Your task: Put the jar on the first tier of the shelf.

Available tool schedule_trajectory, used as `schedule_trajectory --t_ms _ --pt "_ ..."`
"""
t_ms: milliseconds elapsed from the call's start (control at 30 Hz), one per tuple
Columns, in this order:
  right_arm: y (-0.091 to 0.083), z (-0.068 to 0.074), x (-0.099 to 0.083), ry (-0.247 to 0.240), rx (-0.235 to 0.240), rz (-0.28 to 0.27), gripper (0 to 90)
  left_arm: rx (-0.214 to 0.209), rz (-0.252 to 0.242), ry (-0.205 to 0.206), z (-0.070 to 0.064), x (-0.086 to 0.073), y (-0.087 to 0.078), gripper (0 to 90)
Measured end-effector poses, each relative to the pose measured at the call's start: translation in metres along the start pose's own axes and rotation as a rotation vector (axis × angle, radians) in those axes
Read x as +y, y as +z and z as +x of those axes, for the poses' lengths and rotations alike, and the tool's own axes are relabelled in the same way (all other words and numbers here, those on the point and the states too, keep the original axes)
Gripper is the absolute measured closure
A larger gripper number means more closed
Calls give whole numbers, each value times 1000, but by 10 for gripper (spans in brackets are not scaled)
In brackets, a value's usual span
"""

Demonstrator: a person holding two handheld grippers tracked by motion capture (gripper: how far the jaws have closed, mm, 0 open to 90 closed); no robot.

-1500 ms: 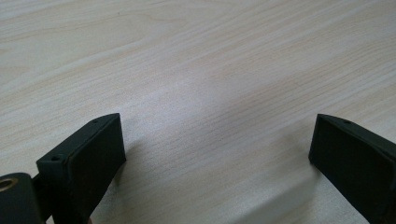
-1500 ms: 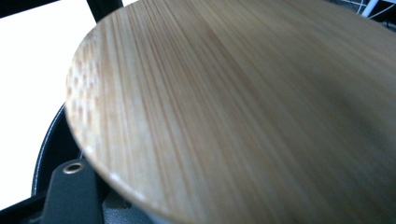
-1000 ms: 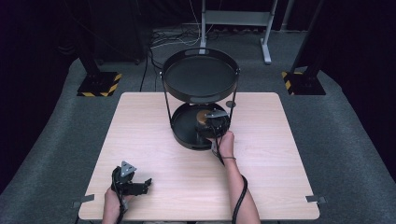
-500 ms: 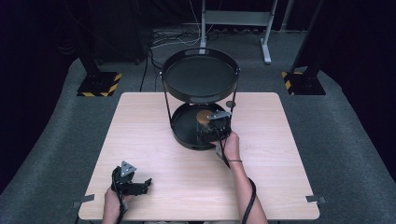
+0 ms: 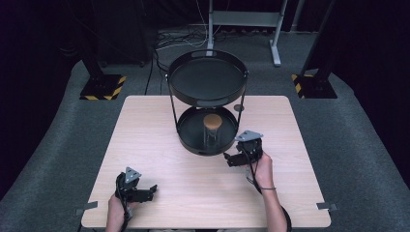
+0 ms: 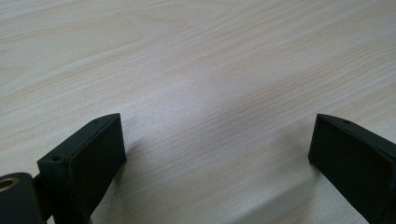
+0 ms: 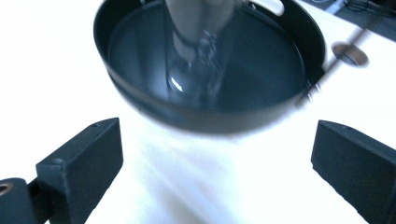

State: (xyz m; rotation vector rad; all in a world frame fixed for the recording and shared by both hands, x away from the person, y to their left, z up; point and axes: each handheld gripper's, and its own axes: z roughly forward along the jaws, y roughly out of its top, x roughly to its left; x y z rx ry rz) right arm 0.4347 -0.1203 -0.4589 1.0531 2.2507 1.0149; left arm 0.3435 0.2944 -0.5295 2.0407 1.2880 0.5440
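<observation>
Here the right gripper (image 5: 231,158) sits just off the near rim of the lower tray (image 5: 186,137) of a black two-tier stand (image 5: 172,104), its jaws spread wide with nothing between them. In the right gripper view the same wide gap shows, the two black jaws standing far apart with the tabletop between them, washed out bright, and the lower tray (image 7: 205,119) straight ahead of them. Ahead of those jaws and a little beyond the rim stands a clear glass jar (image 5: 212,135) with a cork lid (image 5: 212,121), upright on the tray floor, roughly in the middle of the tray. In the right gripper view the jar (image 7: 198,42) is blurred, so I can make out only its pale upper part and the glassy shine of its base. The gripper is near the tray but not touching it, and it is apart from the jar.

Above the jar, the upper tray (image 5: 208,79) of the stand is carried on thin black rods. Past the right gripper, beyond the stand's right rod, a small dark round spot (image 5: 239,108) lies on the table (image 5: 145,145).

The left gripper (image 5: 151,190) is well apart from all this, at the near edge of the table, held low in the person's left hand (image 5: 116,209). Its jaws are also wide apart, and the left gripper view shows bare pale wood grain between and ahead of them.
</observation>
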Motion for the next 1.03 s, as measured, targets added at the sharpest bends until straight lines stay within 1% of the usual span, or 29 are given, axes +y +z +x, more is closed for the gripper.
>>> schedule_trajectory --t_ms 67,133,300,400,500,567,600,633,700,733,800,833,1033 --pt "-8 -2 -11 6 -17 -1 14 0 0 0 0 0 0 35" --pt "-18 -6 -26 21 -34 1 15 0 0 0 0 0 0 35" --pt "-34 -14 -60 55 -64 25 4 0 0 0 0 0 0 35" --pt "-44 -20 -84 92 -80 45 0 0 0 0 0 0 0 35" --pt "-52 -23 -104 128 -94 49 0 0 0 1 0 0 0 35" --pt "-57 -23 -116 139 -108 66 0 0 0 1 0 0 0 35" --pt "-59 -24 -122 144 -111 65 0 0 0 1 0 0 0 35" --pt "-60 -25 -126 150 -104 70 0 0 0 0 0 0 0 35" --pt "-60 -27 -133 153 -113 86 0 -1 0 0 0 0 0 35" --pt "-60 -27 -135 158 -109 91 0 -2 1 1 0 0 0 35" --pt "-60 -28 -140 153 -98 100 0 -3 0 3 0 0 0 34" --pt "-60 -28 -141 162 -88 99 0 -3 1 3 0 0 0 35" --pt "-61 -28 -141 150 -98 94 0 -4 1 3 0 0 0 34"
